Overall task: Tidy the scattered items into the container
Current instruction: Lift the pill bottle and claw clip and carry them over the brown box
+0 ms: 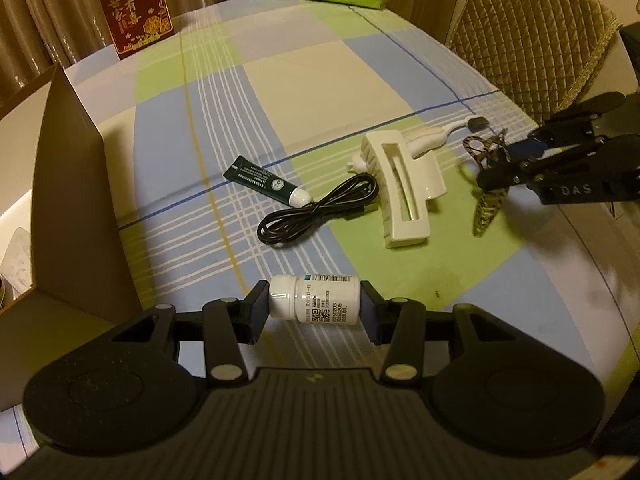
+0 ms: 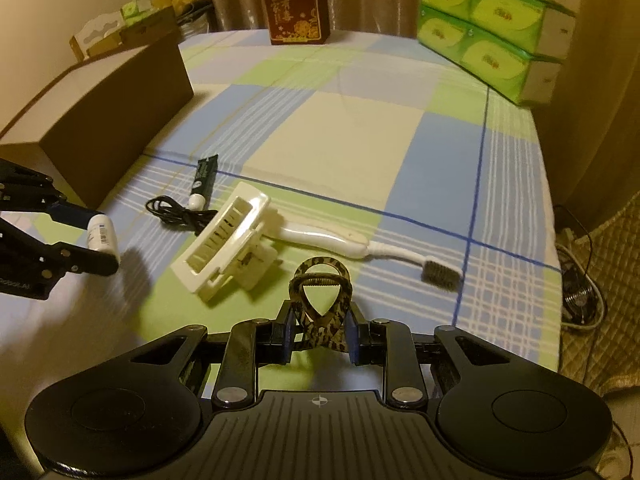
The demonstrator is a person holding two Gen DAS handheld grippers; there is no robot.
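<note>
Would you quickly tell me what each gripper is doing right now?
Left gripper: shut on the white pill bottle.
Right gripper: shut on the leopard-print hair clip.

Both cameras look forward and steeply down along their own fingers, close above the table [image 1: 320,80]. The left view faces right across it, the right view faces left. Both share the white hair claw [image 1: 400,188] in the middle.

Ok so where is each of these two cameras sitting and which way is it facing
Left wrist: rides the left gripper, looking along its fingers, shut on the white bottle; the right gripper shows at right.
Right wrist: rides the right gripper, shut on the patterned hair clip.
Both share the white claw clip.
</note>
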